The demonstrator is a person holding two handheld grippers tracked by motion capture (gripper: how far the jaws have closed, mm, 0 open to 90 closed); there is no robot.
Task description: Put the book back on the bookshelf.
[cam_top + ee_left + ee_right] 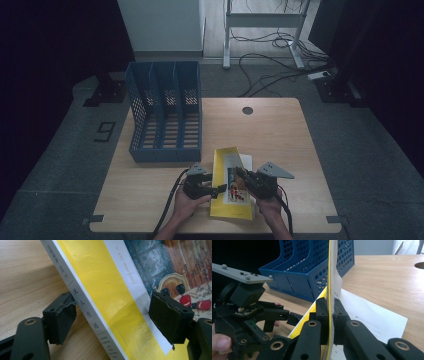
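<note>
The yellow book [227, 192] lay at the near edge of the table [280, 135], at 6 o'clock from the table's centre, with a loose white sheet [374, 320] under its far side. The right gripper [330, 315] was clamped fully shut on the book's front cover, which stood lifted on edge between the pads. The left gripper [112, 317] stood wide open astride the spine [86, 312], one pad on the table side, the other over the cover picture; neither pad pressed on the book. The blue file rack [167, 112] stood at 10 o'clock from the book, well apart, its three slots empty.

Judged risks from this state:
- The right grip held a thin cover alone. Raising it further could bend or crease the cover, or tear it at the hinge, because the block's weight hung from it
- The cover could slip from the pads, and the book would fall shut
- If the left jaws closed off-centre, the spine could skid across the table
- The white sheet could be dragged off the near edge
</note>
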